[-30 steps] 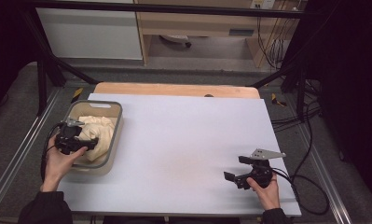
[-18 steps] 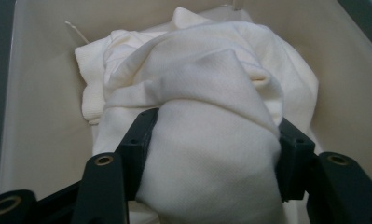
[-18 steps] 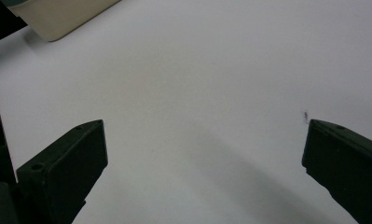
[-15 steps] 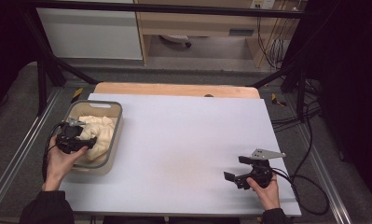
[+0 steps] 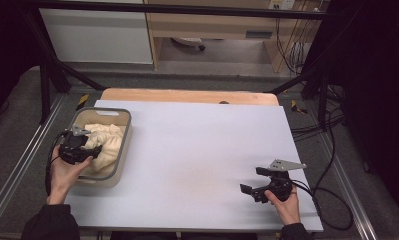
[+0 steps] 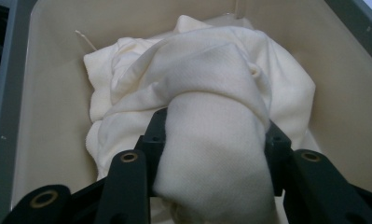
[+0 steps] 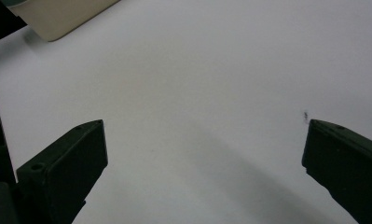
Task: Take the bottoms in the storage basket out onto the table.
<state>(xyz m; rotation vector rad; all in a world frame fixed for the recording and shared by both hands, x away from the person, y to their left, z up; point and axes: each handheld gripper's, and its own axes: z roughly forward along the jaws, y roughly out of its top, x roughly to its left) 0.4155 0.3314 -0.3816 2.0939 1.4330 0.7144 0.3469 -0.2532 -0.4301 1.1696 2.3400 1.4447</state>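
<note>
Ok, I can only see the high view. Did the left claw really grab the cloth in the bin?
Observer: Yes. In the left gripper view the left claw has just been closing, and its jaws now pinch a thick fold of the cloth.
Operator: Is the cloth out of the bin yet?
Observer: No. That view has the rest of it bunched low between the bin walls.
Operator: And the right claw?
Observer: The right gripper view shows the right claw open, with bare table between its jaws.
</note>
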